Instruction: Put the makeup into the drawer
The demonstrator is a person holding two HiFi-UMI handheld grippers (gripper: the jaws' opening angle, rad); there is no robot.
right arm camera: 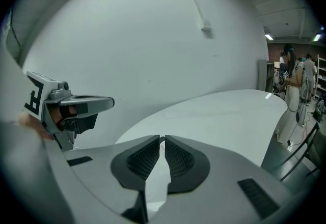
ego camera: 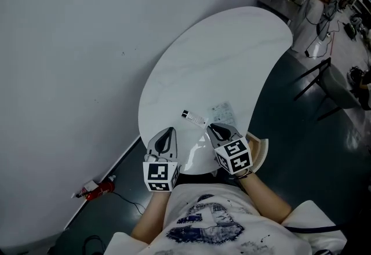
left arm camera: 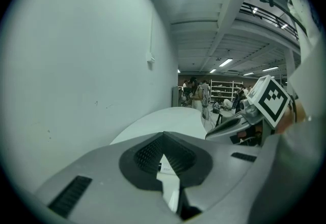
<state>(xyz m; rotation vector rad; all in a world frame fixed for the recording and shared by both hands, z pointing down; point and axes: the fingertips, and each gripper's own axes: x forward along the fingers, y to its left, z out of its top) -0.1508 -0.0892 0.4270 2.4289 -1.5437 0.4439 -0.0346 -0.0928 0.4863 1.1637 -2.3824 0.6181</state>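
Observation:
A small white makeup tube (ego camera: 195, 119) with a black cap lies on the white oval table (ego camera: 220, 57), near its front end. A clear printed packet (ego camera: 223, 112) lies just right of the tube. My left gripper (ego camera: 168, 134) hovers at the table's near edge, below and left of the tube, jaws shut and empty. My right gripper (ego camera: 215, 128) sits just right of the tube's near end, also shut and empty. In the left gripper view the jaws (left arm camera: 163, 135) meet, and a sliver of the tube (left arm camera: 164, 166) shows through the gap below. The right gripper's (right arm camera: 163, 139) pads touch.
A grey wall runs along the table's left side. A tan wooden piece (ego camera: 259, 152) juts out at the table's near right edge. A black chair (ego camera: 317, 83) stands on the dark floor to the right. A red object (ego camera: 95, 190) lies by the wall's base.

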